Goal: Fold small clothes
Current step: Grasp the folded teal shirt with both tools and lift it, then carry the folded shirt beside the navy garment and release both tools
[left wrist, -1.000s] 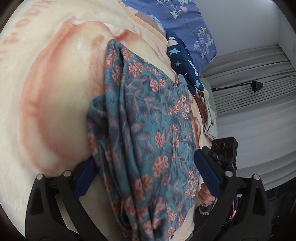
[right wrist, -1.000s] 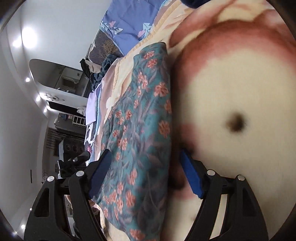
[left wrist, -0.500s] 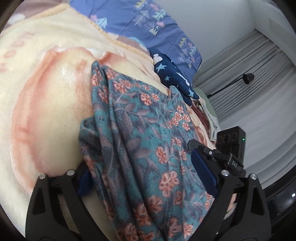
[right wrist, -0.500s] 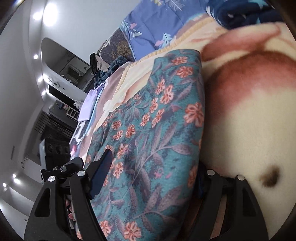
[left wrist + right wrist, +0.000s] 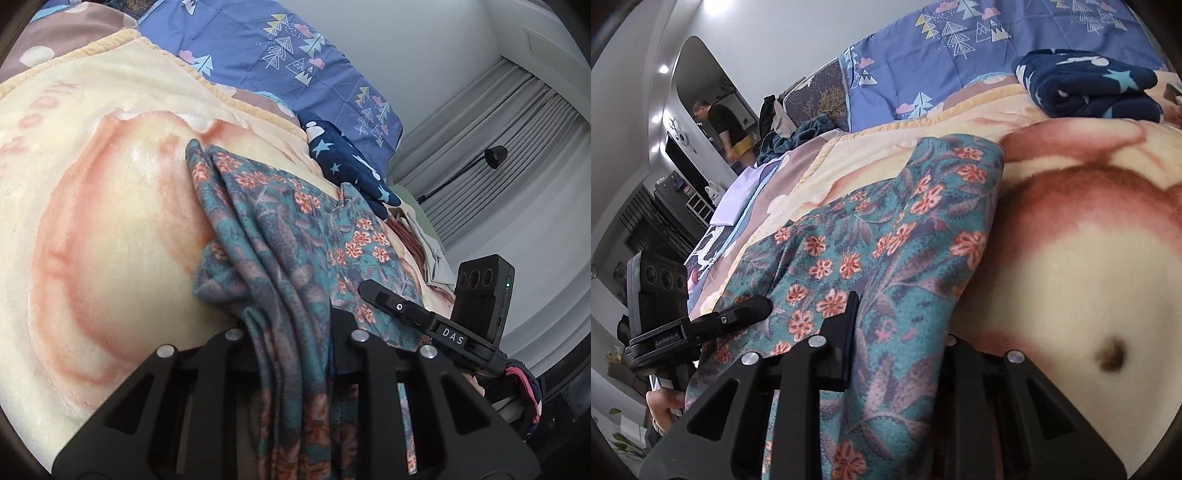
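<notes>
A teal garment with orange flowers (image 5: 288, 221) lies on the cream and pink blanket (image 5: 92, 240), bunched into lengthwise folds. My left gripper (image 5: 293, 328) has its jaws closing, and a gathered edge of the garment is pinched between its pads. From the other side the same garment (image 5: 886, 229) spreads flatter. My right gripper (image 5: 901, 325) is closing too, with the near edge of the cloth pressed between its fingers. Each gripper shows in the other's view: the right one (image 5: 443, 328) and the left one (image 5: 701, 325), both at the garment's near end.
A folded navy garment with stars (image 5: 1089, 88) sits at the far side of the blanket. Behind it is a blue quilt with tree prints (image 5: 295, 55). Grey curtains (image 5: 517, 147) and a black lamp (image 5: 495, 157) stand to the right. A person (image 5: 727, 125) stands far off.
Both grippers' jaws went from wide around the garment's edge to pinched on it. The cloth between the left fingers has bunched up. Both views have rolled.
</notes>
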The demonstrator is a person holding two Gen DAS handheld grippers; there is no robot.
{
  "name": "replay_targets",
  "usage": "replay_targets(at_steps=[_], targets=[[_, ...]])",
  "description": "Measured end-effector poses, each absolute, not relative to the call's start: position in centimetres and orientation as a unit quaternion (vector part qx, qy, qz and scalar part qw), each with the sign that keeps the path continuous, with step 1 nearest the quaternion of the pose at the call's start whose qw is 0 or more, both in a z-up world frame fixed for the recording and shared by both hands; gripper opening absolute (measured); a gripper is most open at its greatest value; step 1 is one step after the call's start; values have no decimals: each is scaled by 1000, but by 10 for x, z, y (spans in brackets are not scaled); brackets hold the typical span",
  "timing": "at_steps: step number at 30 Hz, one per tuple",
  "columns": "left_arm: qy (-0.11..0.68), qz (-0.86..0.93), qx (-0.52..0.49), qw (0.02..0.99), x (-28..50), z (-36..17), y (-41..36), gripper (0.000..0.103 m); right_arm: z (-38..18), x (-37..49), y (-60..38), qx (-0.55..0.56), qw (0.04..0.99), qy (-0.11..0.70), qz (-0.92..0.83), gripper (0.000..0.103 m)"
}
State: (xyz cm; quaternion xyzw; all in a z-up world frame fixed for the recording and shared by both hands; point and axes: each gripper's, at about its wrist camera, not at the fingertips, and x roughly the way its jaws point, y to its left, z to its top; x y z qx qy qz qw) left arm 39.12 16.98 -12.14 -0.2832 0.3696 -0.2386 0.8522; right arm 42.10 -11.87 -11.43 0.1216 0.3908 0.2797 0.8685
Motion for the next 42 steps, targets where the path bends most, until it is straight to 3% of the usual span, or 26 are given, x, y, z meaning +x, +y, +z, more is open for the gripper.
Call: replay_targets(at_steps=[9, 19, 31, 42], targets=[[330, -258, -242, 875, 378, -65, 145, 19, -67, 397, -121, 105, 897, 323, 283, 19], [307, -303, -205, 879, 352, 2, 82, 19, 1, 351, -187, 128, 915, 270, 270, 19], [303, -389, -183, 850, 348, 50, -72, 19, 43, 310, -334, 148, 937, 245, 199, 19], [320, -452, -188, 811, 410, 60, -224, 19, 51, 352, -475, 173, 946, 245, 123, 19]])
